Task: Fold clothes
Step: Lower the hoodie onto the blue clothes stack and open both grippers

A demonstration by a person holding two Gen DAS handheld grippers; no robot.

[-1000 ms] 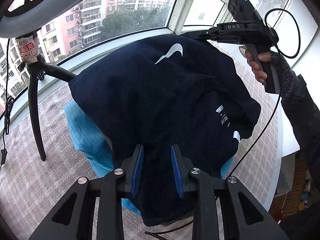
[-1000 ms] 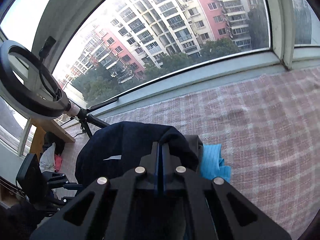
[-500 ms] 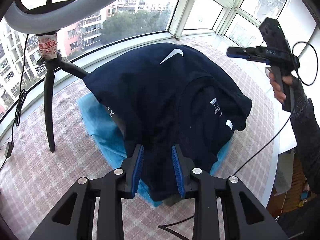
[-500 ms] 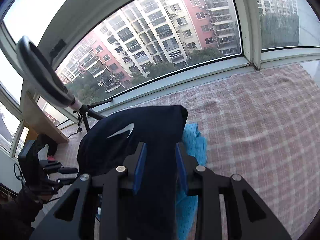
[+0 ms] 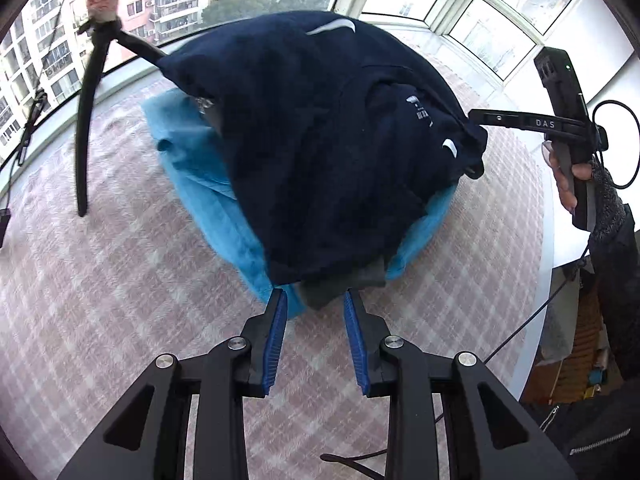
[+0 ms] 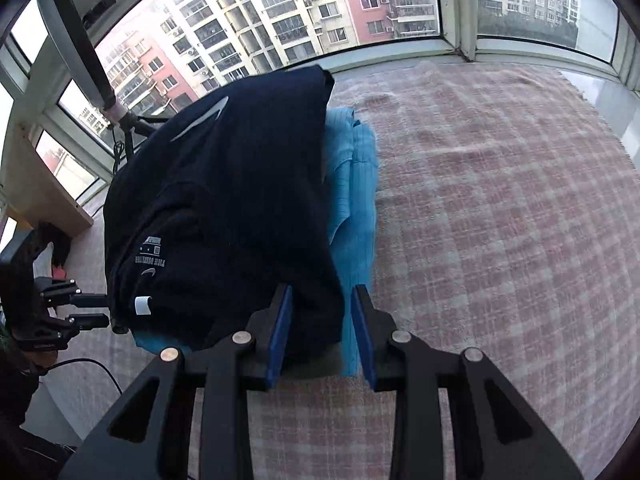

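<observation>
Curved bay windows look out on pink and white apartment blocks, and below the sill a pink plaid cloth (image 6: 500, 220) covers the table. Near its window edge stands a ring light (image 6: 76, 48) on a black tripod (image 5: 86, 120).

On the cloth lies a pile of clothes. Topmost is a navy sweatshirt (image 5: 320, 140), folded into a thick, rounded bundle with soft creases across it. A white swoosh (image 5: 334, 26) shows on the part nearest the window edge, and a neck area with small white print and a second small swoosh (image 5: 450, 146) faces the side where the right gripper is. In the right wrist view a white tag sticks out at the bundle's lower left. Under the navy piece lies a bright blue ribbed garment (image 6: 356, 200), its edges showing beyond the navy on several sides. A bit of grey fabric (image 5: 344, 280) peeks out between the two at the pile's near end in the left wrist view.

The left gripper (image 5: 316, 300) has its blue-padded jaws spread apart, their tips at the near edge of the pile, with the grey fabric and a blue corner just between them; nothing is pinched. The right gripper (image 6: 322, 300) is likewise spread, its jaws straddling the navy bundle's near corner without closing on it. From the left wrist view, the right gripper's fingers reach the sweatshirt's collar side, held by the person's hand (image 5: 566, 176) in a grey knit cuff.
</observation>
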